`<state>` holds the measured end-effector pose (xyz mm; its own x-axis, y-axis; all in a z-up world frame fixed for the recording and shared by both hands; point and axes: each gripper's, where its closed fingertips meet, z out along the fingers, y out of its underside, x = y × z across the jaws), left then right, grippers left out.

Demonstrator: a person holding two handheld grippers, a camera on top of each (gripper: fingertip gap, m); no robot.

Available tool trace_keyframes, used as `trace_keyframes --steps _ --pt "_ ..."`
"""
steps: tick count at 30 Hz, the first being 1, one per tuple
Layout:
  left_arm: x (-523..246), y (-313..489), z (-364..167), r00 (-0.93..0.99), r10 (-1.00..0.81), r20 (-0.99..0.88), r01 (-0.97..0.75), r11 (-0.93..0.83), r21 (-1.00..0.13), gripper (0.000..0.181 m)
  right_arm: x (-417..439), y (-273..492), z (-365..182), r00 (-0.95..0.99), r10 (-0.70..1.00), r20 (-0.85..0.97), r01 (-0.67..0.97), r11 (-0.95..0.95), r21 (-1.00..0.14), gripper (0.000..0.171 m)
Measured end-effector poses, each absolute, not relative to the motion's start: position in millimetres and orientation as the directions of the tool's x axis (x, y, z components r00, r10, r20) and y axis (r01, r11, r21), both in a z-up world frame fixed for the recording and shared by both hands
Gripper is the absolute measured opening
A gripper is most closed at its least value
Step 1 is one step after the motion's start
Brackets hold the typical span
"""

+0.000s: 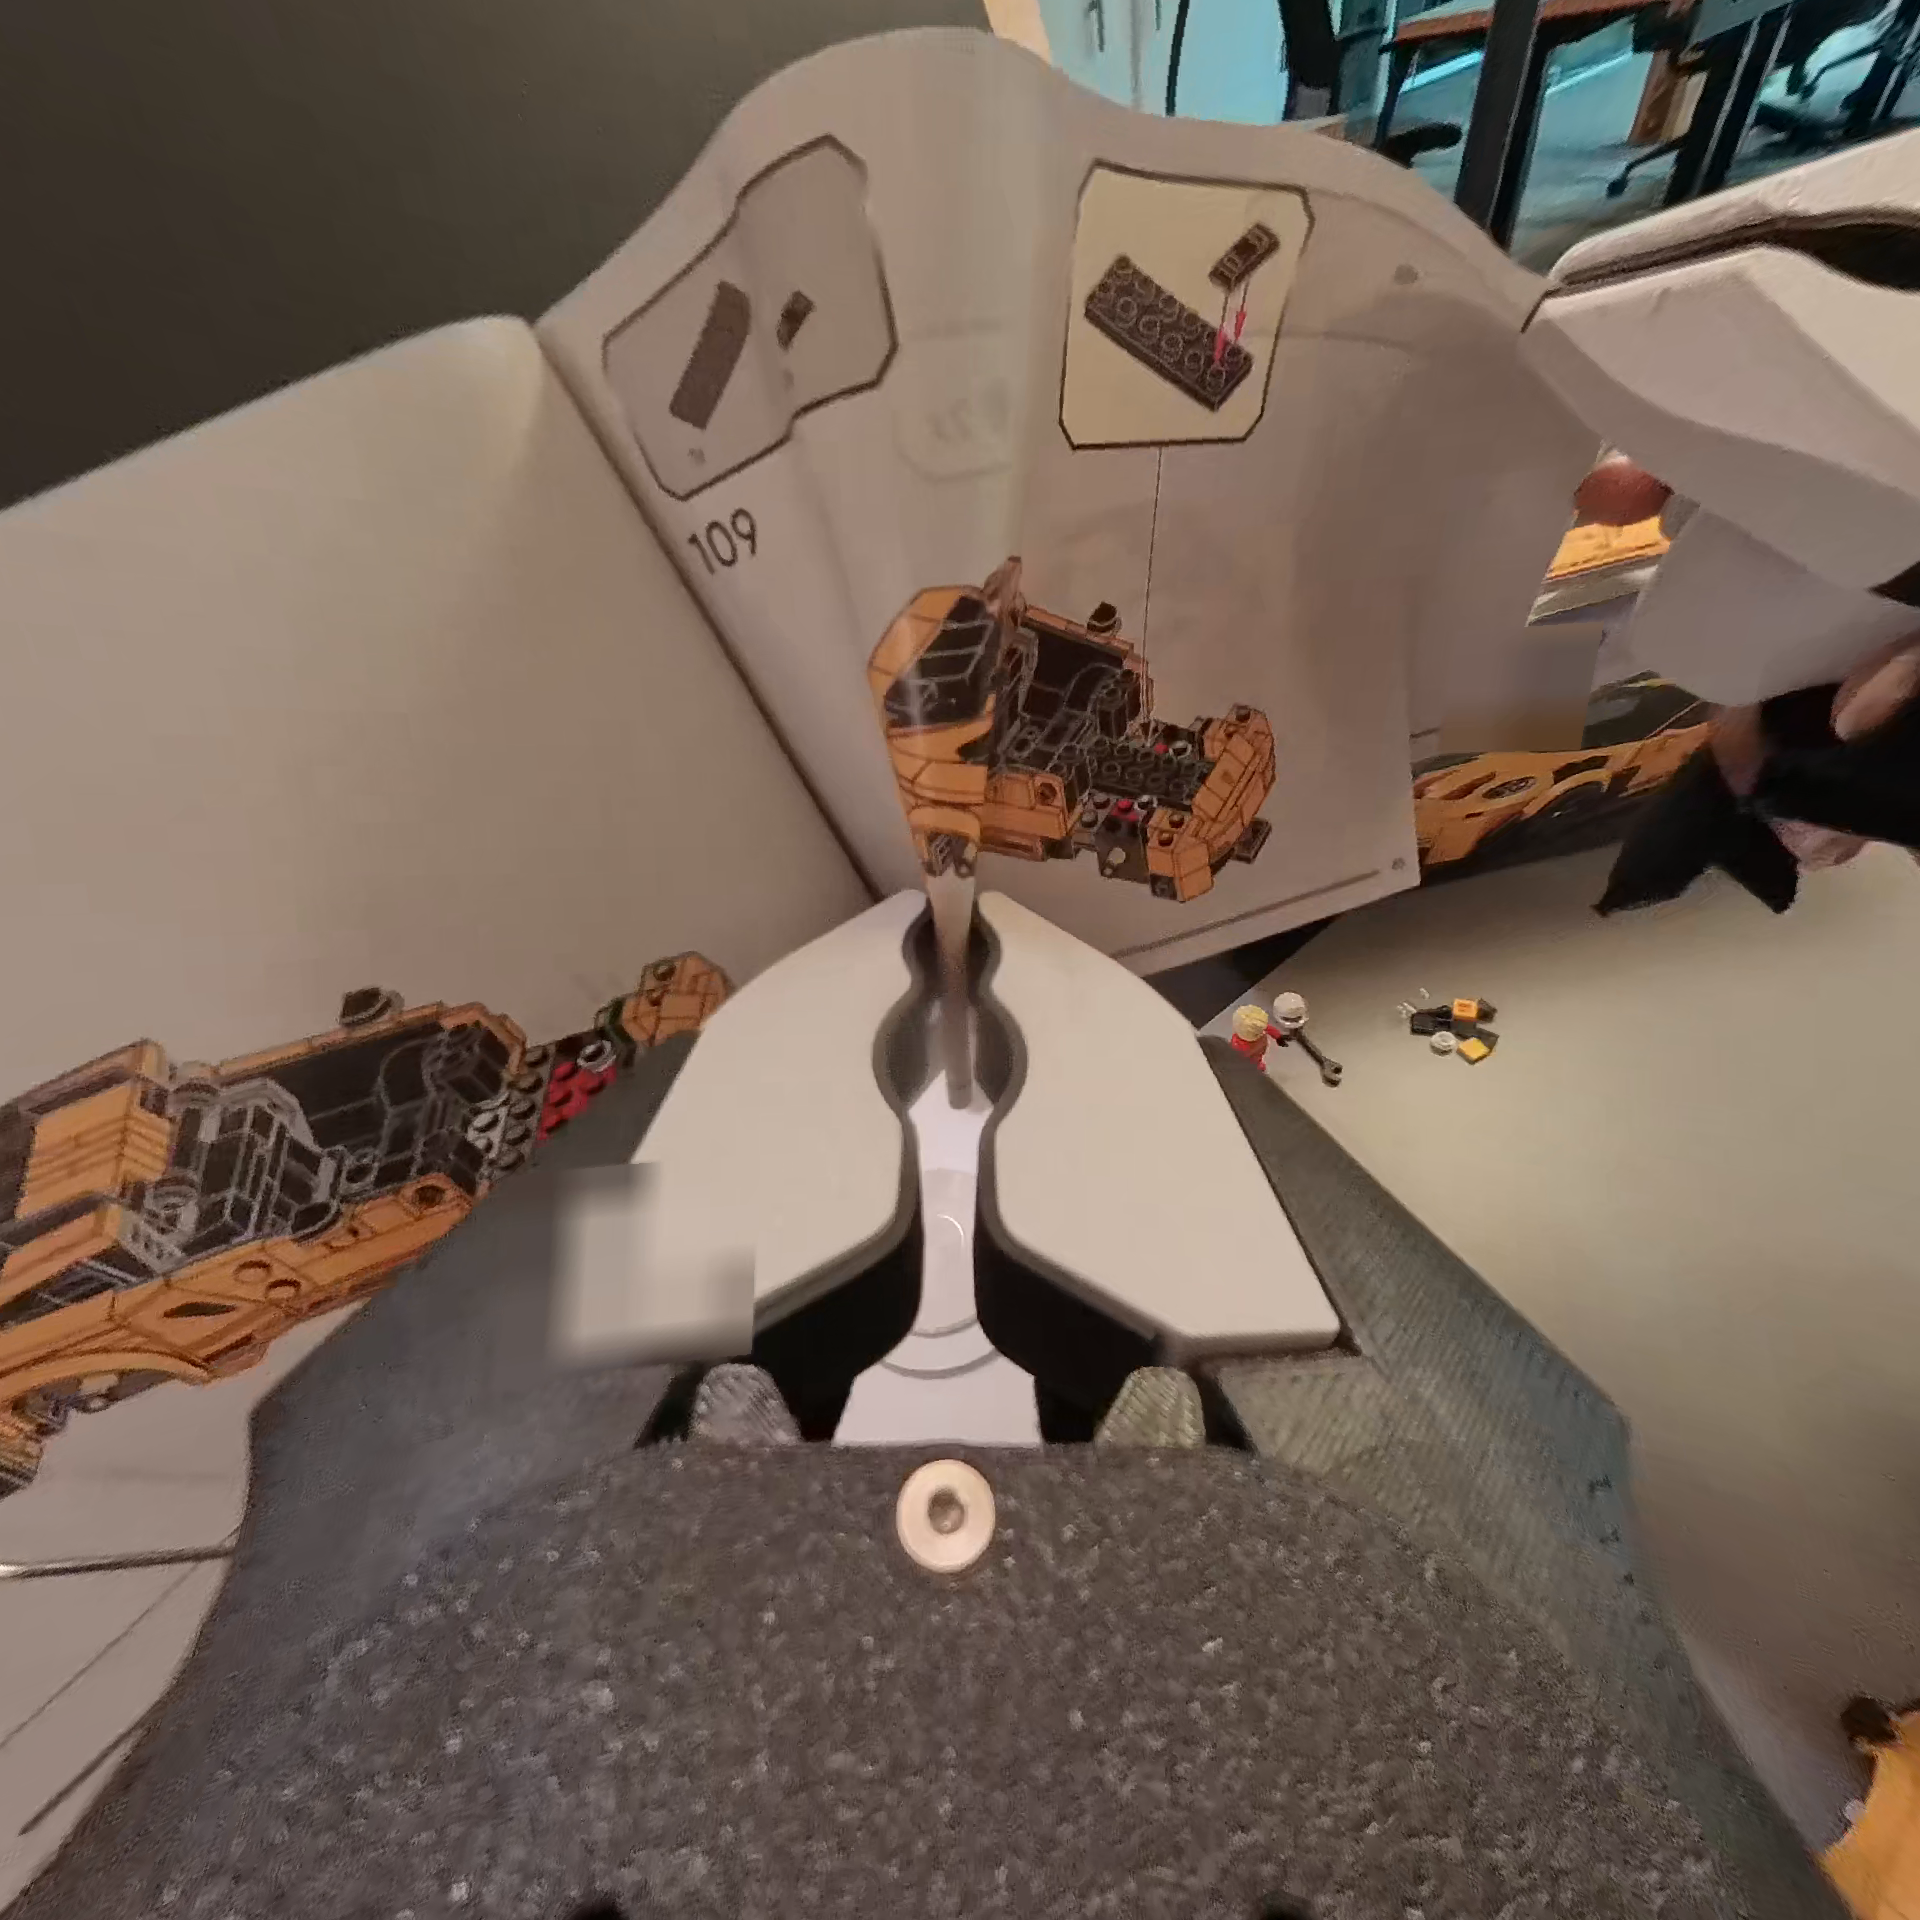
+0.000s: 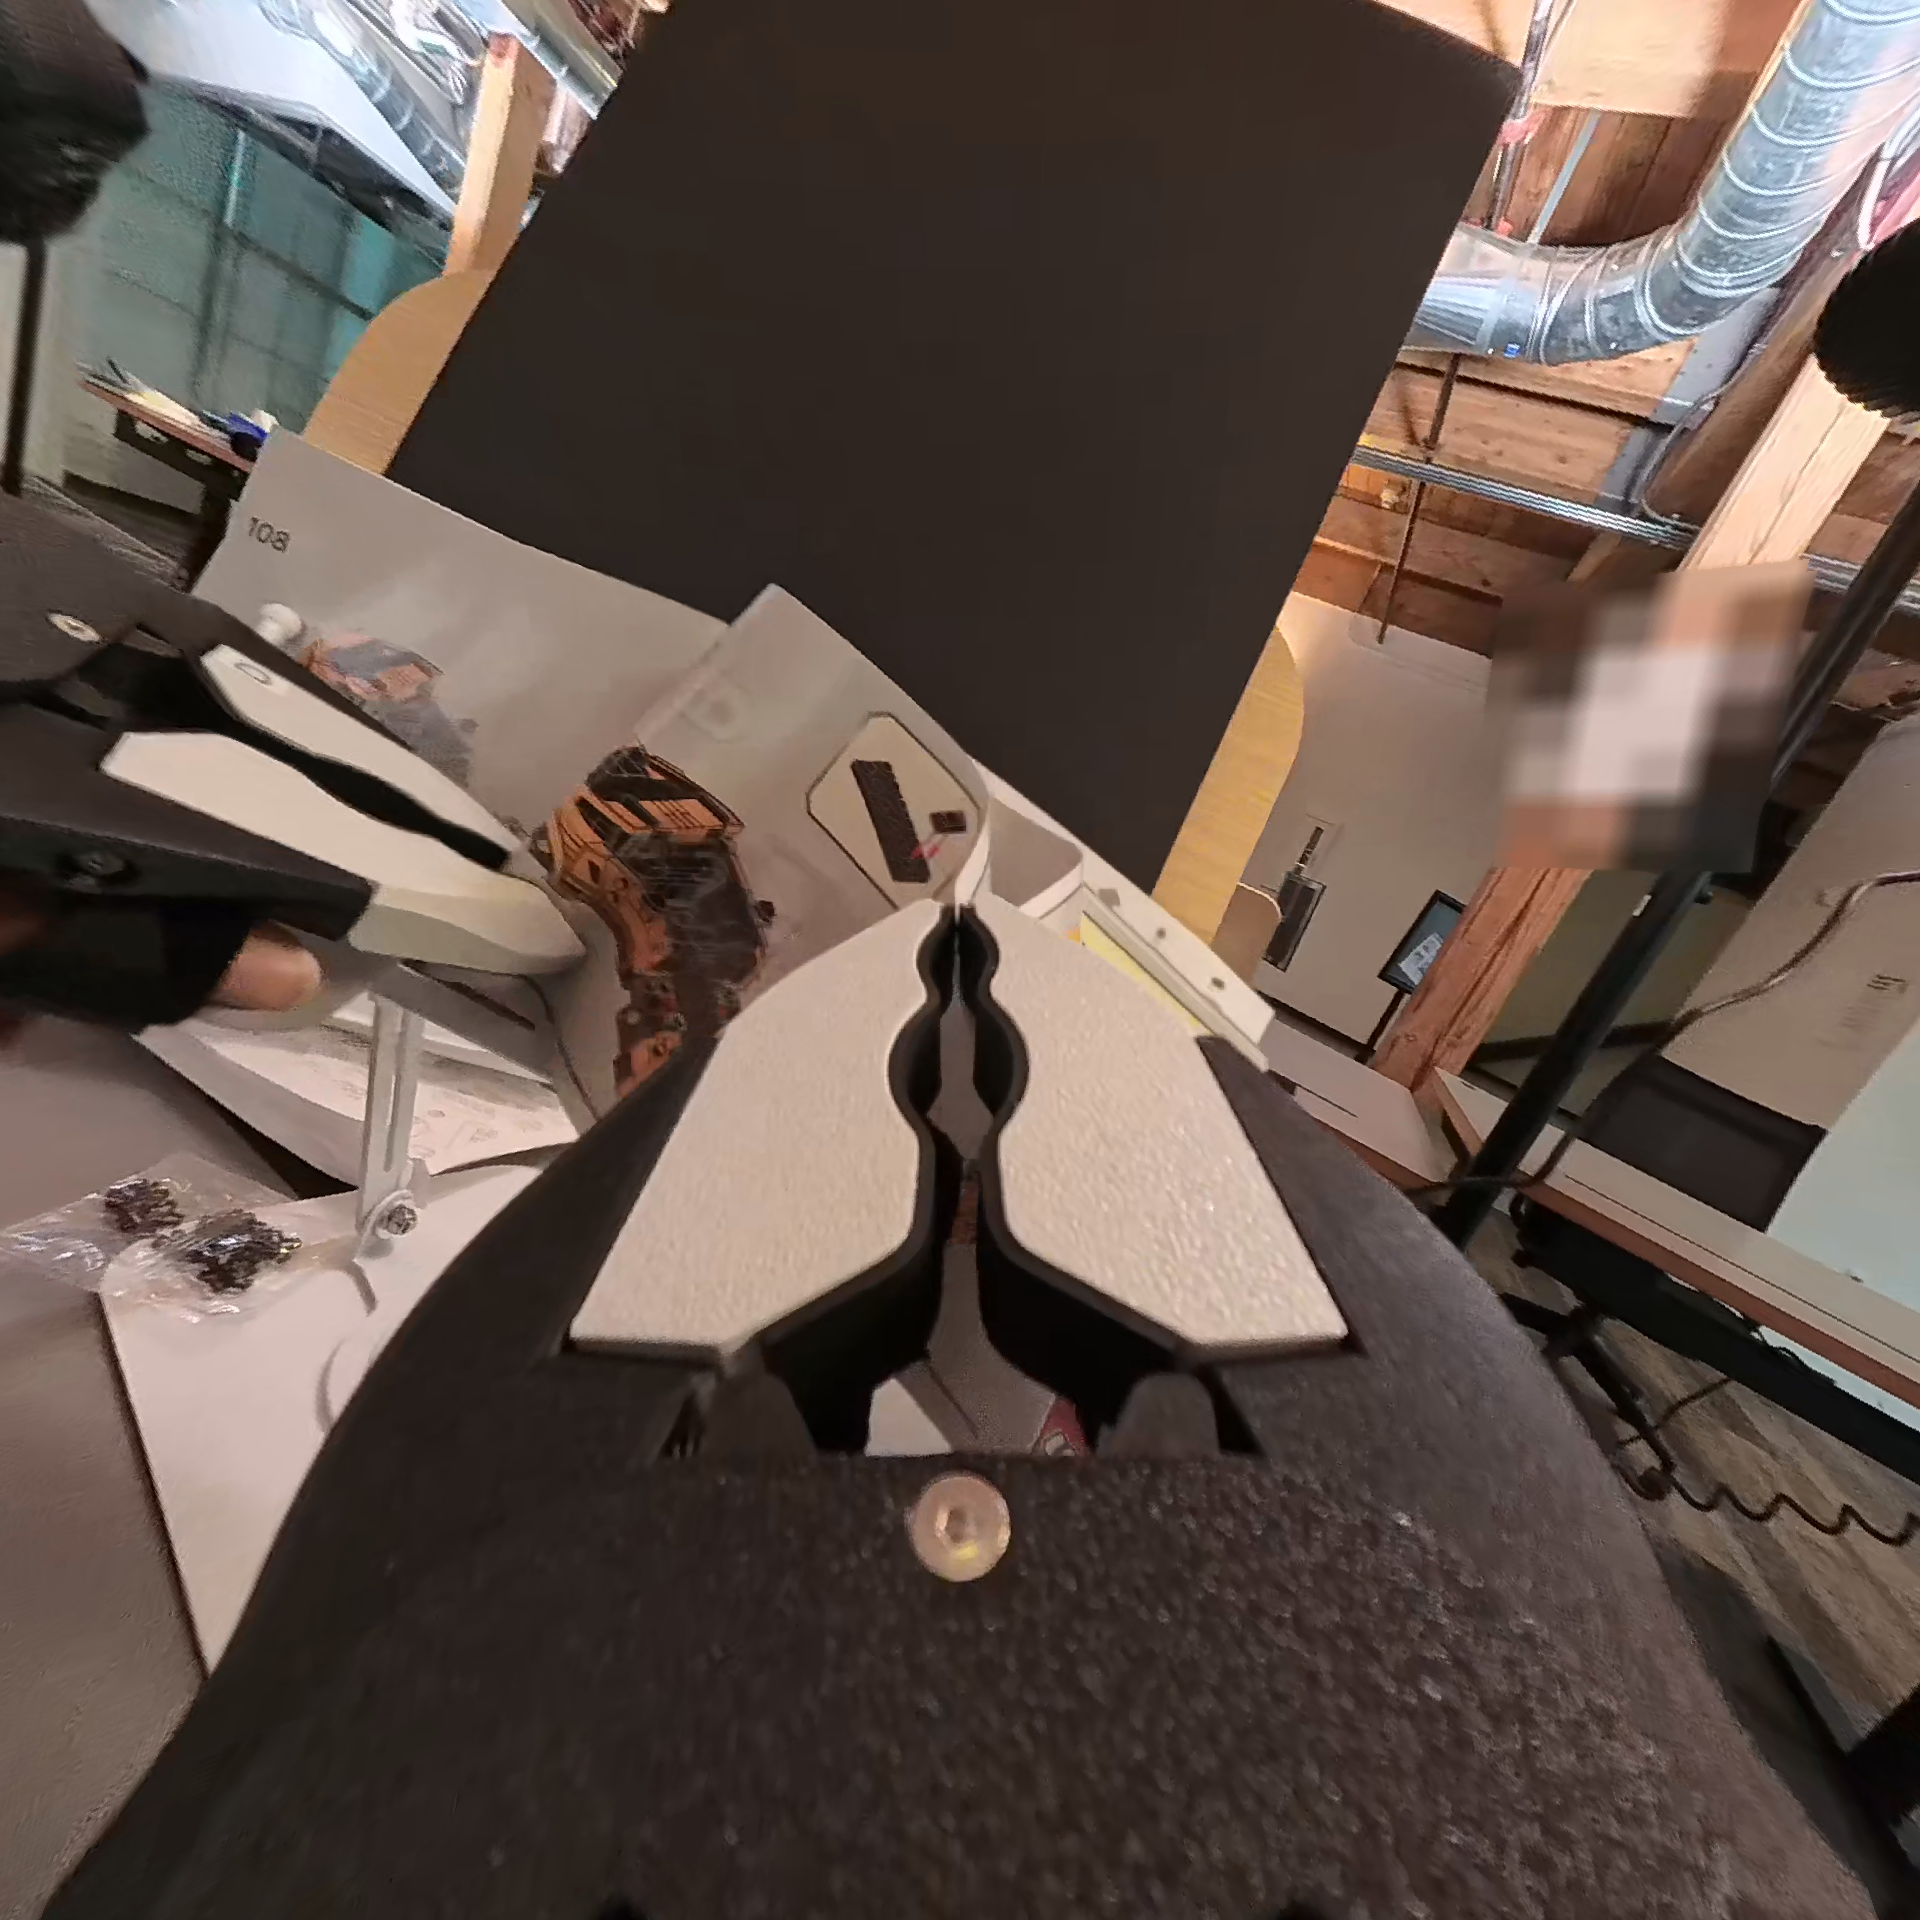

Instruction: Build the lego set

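The instruction booklet (image 1: 312, 644) lies open, with drawings of an orange and black car. My left gripper (image 1: 951, 904) is shut on the bottom edge of one page (image 1: 1039, 540), which stands upright and bent. My right gripper (image 2: 958, 914) is shut on a thin paper edge of the same booklet (image 2: 665, 665). A sheaf of pages (image 1: 1745, 353) is lifted at the right of the left wrist view, with a gloved hand (image 1: 1829, 748) below it. The left gripper (image 2: 561, 935) also shows in the right wrist view, at the left.
Two minifigures (image 1: 1262, 1029) and a few small loose pieces (image 1: 1455, 1029) lie on the grey table (image 1: 1558, 1247). An orange model part (image 1: 1886, 1808) shows at the bottom right corner. A clear bag of black pieces (image 2: 177, 1236) lies at the left. A black board (image 2: 935, 416) stands behind. My hands' fingertips stand some 12 cm from each other.
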<state>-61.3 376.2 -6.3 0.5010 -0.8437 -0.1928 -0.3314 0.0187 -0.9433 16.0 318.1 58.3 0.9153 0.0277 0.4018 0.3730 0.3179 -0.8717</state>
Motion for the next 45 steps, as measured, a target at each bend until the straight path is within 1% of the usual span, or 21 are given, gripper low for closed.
trace_keyframes --steps 2,6,8,10,12,13,14,15,16,17,20,23,27,28,29,32,34,35,37,40,45 --pt "-64 373 -5 0.486 -0.86 -0.157 -0.299 0.005 -0.954 0.001 20 318 57 0.917 0.02 0.398 0.373 0.306 -0.876 0.009" --pt "-70 368 -2 0.454 -0.887 -0.085 -0.233 -0.026 -0.972 0.002 22 310 56 0.921 0.075 0.382 0.344 0.301 -0.889 0.045" --pt "-73 365 -2 0.418 -0.908 -0.03 -0.192 -0.056 -0.98 0.003 21 304 53 0.924 0.127 0.361 0.312 0.294 -0.903 0.056" --pt "-76 364 -2 0.385 -0.922 0.041 -0.148 -0.105 -0.983 0.004 5 297 43 0.909 0.307 0.283 0.208 0.256 -0.944 0.052" --pt "-79 364 -2 0.358 -0.928 0.106 -0.105 -0.153 -0.983 0.004 -14 294 33 0.871 0.471 0.139 0.072 0.157 -0.985 0.053" --pt "-80 364 -2 0.344 -0.93 0.131 -0.087 -0.171 -0.981 0.004 -21 297 30 0.855 0.513 0.082 0.03 0.108 -0.994 0.055" --pt "-80 364 -2 0.334 -0.931 0.149 -0.077 -0.185 -0.98 0.005 -30 299 28 0.836 0.547 0.04 0.003 0.067 -0.998 0.051" --pt "-80 363 -2 0.324 -0.933 0.157 -0.074 -0.19 -0.979 0.006 -36 302 29 0.823 0.568 0.015 -0.01 0.041 -0.999 0.039" --pt "-80 360 -2 0.309 -0.939 0.153 -0.079 -0.185 -0.98 0.009 -37 306 30 0.833 0.553 0.014 -0.004 0.031 -1.0 0.015" --pt "-85 358 -1 0.306 -0.942 0.139 -0.087 -0.173 -0.981 0.014 -34 310 35 0.854 0.52 0.026 0.005 0.041 -0.999 0.0" --pt "-127 364 11 0.398 -0.915 0.062 -0.096 -0.109 -0.989 0.023 -40 305 42 0.838 0.546 0.012 0.011 0.004 -1.0 0.0" --pt "-192 389 16 0.589 -0.808 0.027 -0.099 -0.105 -0.989 0.02 -49 299 47 0.828 0.56 0.035 0.037 0.007 -0.999 0.0" --pt "-195 399 -7 0.508 -0.81 0.292 -0.073 -0.379 -0.923 0.037 -79 301 49 0.796 0.601 0.071 0.091 -0.003 -0.996 0.0" --pt "-189 402 -10 0.494 -0.809 0.319 -0.075 -0.405 -0.911 0.037 -88 302 49 0.79 0.606 0.086 0.111 -0.004 -0.994 0.0" --pt "-183 407 -10 0.501 -0.807 0.312 -0.08 -0.402 -0.912 0.033 -95 304 49 0.791 0.603 0.104 0.135 -0.007 -0.991 0.0" --pt "-174 421 -9 0.548 -0.796 0.255 -0.086 -0.358 -0.93 0.004 -115 310 48 0.787 0.603 0.132 0.184 -0.025 -0.983 0.0" --pt "-176 420 -10 0.554 -0.8 0.231 -0.08 -0.327 -0.942 0.003 -126 316 47 0.786 0.605 0.13 0.198 -0.047 -0.979 0.0" --pt "-179 419 -10 0.549 -0.797 0.253 -0.043 -0.329 -0.943 0.003 -132 320 47 0.784 0.607 0.129 0.206 -0.058 -0.977 0.0" --pt "-185 416 -13 0.489 -0.782 0.387 0.1 -0.391 -0.915 0.002 -146 333 43 0.788 0.602 0.134 0.225 -0.079 -0.971 0.0" --pt "-194 413 -21 0.314 -0.725 0.613 0.326 -0.524 -0.787 0.001 -167 362 32 0.801 0.578 0.153 0.263 -0.111 -0.958 0.0" --pt "-198 413 -28 0.173 -0.675 0.718 0.476 -0.58 -0.661 0.001 -200 404 13 0.818 0.533 0.216 0.31 -0.093 -0.946 0.002"
